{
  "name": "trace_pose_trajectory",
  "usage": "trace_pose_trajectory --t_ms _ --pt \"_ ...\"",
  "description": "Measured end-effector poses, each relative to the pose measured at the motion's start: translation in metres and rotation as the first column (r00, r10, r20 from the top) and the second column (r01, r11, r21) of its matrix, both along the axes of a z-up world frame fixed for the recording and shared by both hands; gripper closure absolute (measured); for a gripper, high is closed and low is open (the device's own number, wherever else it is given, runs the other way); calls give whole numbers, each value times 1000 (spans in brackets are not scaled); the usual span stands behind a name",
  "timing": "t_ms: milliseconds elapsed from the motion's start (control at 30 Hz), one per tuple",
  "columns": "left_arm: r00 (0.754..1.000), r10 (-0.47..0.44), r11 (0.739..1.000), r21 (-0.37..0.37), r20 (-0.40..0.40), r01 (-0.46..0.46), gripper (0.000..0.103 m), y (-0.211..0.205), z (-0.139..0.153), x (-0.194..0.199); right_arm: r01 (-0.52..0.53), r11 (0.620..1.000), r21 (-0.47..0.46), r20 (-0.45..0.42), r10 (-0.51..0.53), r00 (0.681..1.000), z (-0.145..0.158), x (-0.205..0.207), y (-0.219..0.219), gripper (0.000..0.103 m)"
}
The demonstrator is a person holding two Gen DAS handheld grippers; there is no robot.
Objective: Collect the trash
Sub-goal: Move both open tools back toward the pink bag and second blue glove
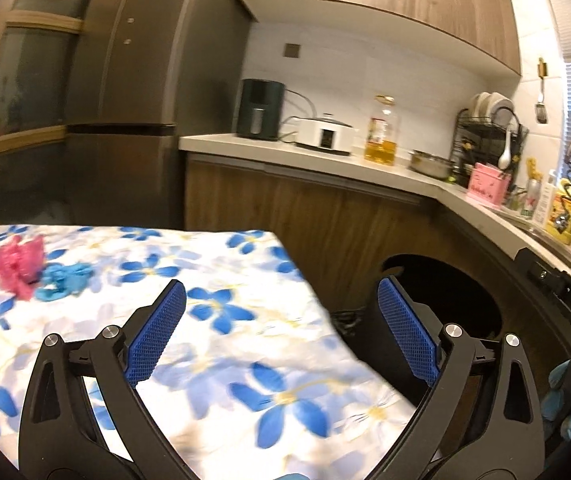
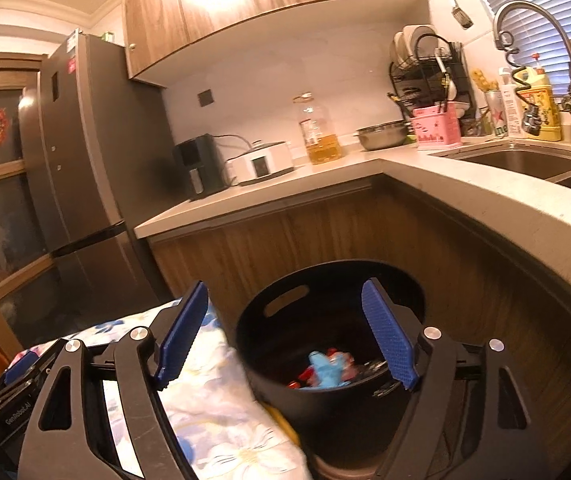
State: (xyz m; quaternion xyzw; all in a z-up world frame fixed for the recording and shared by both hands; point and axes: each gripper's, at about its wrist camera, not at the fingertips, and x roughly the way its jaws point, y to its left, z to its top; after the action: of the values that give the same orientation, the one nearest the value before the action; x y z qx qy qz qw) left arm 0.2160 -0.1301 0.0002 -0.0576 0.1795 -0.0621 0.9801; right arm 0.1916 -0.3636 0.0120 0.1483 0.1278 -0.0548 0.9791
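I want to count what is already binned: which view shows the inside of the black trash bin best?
The right wrist view: it looks down into the black bin, showing blue and red scraps at the bottom. The left wrist view catches only its dark opening beyond the floral cloth, contents unseen.

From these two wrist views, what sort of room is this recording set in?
A home kitchen, most likely: a sink with a tall faucet, a dish rack on the counter, and a refrigerator beside the wood cabinets.
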Motion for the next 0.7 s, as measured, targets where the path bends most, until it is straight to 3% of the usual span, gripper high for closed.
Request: trace_pose_trajectory --t_ms 333,700 --pt "987 161 986 36 -12 -161 8 73 -9 -19 -138 990 -4 -25 138 990 -9 13 73 26" --pt "932 363 930 68 -2 -362 8 173 -23 -24 -305 952 -6 -57 304 951 -24 45 176 26"
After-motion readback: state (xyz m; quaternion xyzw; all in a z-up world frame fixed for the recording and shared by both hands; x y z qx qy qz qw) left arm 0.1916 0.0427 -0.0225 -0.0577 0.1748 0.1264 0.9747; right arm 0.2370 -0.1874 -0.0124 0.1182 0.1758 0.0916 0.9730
